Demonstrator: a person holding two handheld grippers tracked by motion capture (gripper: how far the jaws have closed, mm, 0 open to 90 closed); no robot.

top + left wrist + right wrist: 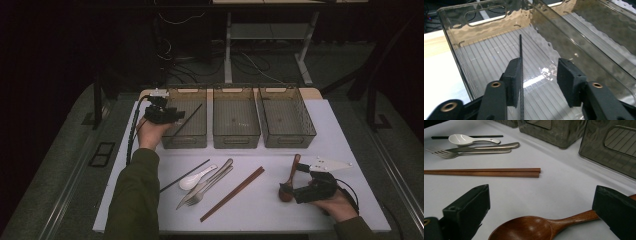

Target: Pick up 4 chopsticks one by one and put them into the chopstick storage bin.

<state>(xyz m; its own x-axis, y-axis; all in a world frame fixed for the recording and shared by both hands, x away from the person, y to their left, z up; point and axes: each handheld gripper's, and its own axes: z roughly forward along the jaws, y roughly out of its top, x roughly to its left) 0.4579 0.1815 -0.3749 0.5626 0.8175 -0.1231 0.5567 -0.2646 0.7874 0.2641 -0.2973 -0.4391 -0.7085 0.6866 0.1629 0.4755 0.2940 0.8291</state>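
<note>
One black chopstick (pixel 521 50) is being dropped into the left bin (pixel 186 137) by spread left tongs (pixel 539 72); remaining cutlery awaits, wooden spoon (pixel 529 227) straddled by spread right tongs (pixel 541 212).

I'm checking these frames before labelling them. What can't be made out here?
- Black chopstick: lower end cut off by the bottom edge of the left gripper view; whether it touches the bin floor can't be told.
- Wooden spoon: handle end hidden behind a jaw of the right gripper; bowl cut off by the bottom edge.
- Fork and knife: too small in the high view to separate.
</note>
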